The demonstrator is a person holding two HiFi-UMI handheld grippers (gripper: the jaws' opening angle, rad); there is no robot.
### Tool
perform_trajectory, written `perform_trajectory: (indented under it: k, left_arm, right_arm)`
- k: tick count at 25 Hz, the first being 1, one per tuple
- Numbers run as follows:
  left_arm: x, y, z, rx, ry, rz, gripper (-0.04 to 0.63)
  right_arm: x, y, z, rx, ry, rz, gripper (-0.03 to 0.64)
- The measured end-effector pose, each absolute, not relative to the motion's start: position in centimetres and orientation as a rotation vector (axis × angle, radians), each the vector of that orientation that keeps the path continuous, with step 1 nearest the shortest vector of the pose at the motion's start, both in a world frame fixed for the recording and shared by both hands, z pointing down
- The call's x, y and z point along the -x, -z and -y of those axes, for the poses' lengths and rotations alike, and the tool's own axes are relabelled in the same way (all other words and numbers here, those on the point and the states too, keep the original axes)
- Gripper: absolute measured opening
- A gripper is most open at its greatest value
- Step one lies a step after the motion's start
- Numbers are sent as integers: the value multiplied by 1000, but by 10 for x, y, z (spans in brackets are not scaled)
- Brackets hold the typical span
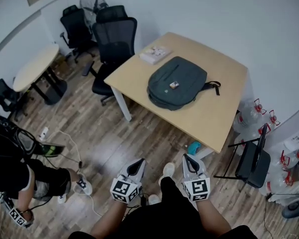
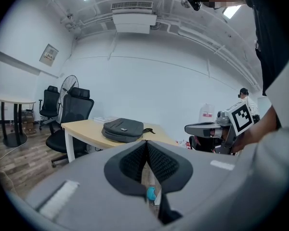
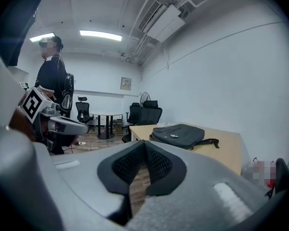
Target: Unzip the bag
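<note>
A dark grey backpack [image 1: 177, 88] lies flat and zipped on the light wooden table [image 1: 209, 121], its black strap trailing to the right. It also shows far off as the backpack [image 2: 123, 129] in the left gripper view and as the backpack [image 3: 178, 134] in the right gripper view. My left gripper [image 1: 137, 166] and right gripper [image 1: 189, 162] hang over the floor well short of the table's near edge. Both are shut with nothing between the jaws, as seen at the left gripper [image 2: 146, 143] and right gripper [image 3: 144, 145].
A white box [image 1: 155, 54] sits at the table's far left corner. Black office chairs [image 1: 112, 46] stand to the table's left, a folding chair [image 1: 254, 158] to its right. Another person [image 1: 20, 176] stands at the lower left by a round table [image 1: 35, 66]. Water bottles [image 1: 249, 114] stand at the right.
</note>
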State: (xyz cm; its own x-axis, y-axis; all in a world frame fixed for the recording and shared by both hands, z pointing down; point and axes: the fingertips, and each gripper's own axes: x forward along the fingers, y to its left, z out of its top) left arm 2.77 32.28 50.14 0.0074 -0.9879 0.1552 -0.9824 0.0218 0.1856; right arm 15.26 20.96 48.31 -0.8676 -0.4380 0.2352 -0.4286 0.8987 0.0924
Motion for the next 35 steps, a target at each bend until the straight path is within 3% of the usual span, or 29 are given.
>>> perform_trajectory:
  k: [21, 35]
  left_arm:
    - [81, -508, -160, -2038, -51, 1979, 17]
    - [102, -505, -62, -2116, -129, 1919, 17]
  right_arm:
    - [-54, -510, -41, -695, -35, 2736, 5]
    - [-41, -539, 46, -744, -82, 2656, 5]
